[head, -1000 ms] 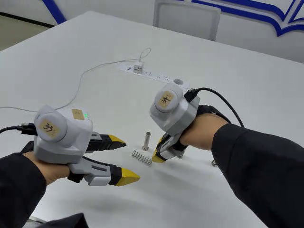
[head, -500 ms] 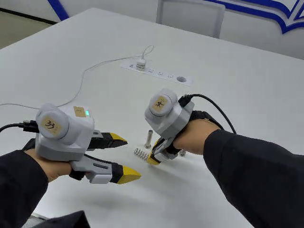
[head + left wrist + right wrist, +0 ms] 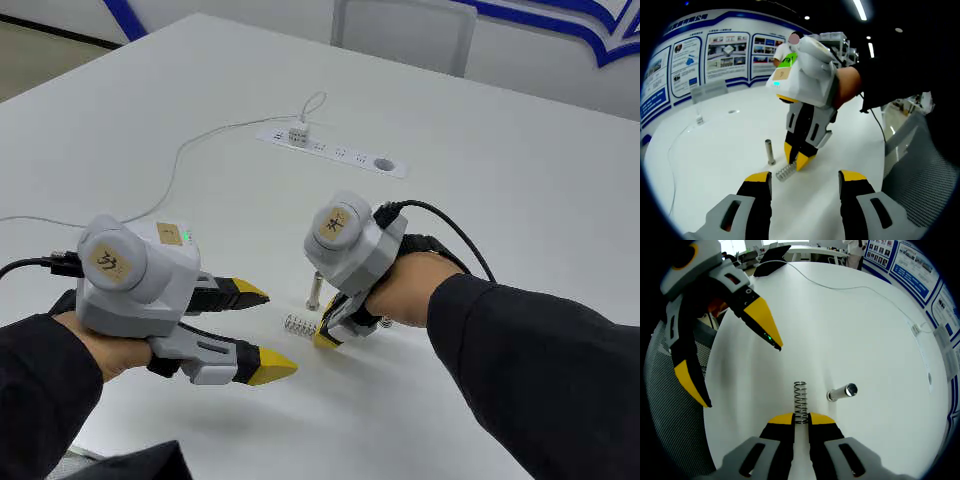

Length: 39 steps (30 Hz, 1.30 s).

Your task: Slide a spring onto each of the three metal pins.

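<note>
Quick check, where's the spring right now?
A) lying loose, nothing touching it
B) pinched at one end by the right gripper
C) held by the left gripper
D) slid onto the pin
B: in the right gripper view the right gripper is shut on one end of the spring, beside the bare pin; the left gripper is open and holds nothing.

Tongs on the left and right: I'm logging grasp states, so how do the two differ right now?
The left tongs stand wide open; the right tongs are shut. The left tongs hold nothing; the right tongs pinch one end of the spring lying on the table. The left tongs are held off the table; the right tongs tip down to it beside the upright pin. Both have yellow tips.
</note>
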{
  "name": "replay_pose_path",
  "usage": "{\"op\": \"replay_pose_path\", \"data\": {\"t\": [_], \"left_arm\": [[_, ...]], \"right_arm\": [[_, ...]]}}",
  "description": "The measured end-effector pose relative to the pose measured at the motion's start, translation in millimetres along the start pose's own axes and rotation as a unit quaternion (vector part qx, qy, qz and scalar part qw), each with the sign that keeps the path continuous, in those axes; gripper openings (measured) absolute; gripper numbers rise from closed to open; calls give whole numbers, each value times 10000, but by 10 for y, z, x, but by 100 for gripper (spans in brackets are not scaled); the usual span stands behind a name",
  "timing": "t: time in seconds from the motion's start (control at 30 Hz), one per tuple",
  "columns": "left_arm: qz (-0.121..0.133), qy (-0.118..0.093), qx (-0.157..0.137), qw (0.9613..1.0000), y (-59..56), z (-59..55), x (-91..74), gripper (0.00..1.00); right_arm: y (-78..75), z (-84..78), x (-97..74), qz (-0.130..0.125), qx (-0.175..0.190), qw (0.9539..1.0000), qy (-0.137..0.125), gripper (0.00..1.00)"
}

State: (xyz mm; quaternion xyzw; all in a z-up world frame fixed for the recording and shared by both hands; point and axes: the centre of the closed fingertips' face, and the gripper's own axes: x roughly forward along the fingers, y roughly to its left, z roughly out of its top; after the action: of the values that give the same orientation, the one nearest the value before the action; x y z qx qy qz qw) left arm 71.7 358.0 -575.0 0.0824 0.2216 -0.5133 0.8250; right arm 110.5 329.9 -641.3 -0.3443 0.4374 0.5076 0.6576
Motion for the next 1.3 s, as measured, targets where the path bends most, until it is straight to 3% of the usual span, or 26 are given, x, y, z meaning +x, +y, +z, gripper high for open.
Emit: {"op": "replay_pose_path", "data": {"t": [0.23,0.4,0.5,1.0,1.3], "left_arm": [[-25,62,81,9999,-26,-6,16,54],[-87,109,231,9996,-69,-7,40,51],[-141,127,325,9993,-99,-5,45,46],[-406,131,678,9968,-217,4,50,18],[-499,149,723,9960,-246,-12,56,13]], "right_arm": [[131,20,-187,117,-239,9996,-56,11],[336,67,-355,348,-735,9966,-125,11],[383,74,-407,328,-945,9949,-107,11],[539,125,-524,410,-1515,9874,-208,12],[586,138,-549,431,-1687,9844,-268,12]]}}
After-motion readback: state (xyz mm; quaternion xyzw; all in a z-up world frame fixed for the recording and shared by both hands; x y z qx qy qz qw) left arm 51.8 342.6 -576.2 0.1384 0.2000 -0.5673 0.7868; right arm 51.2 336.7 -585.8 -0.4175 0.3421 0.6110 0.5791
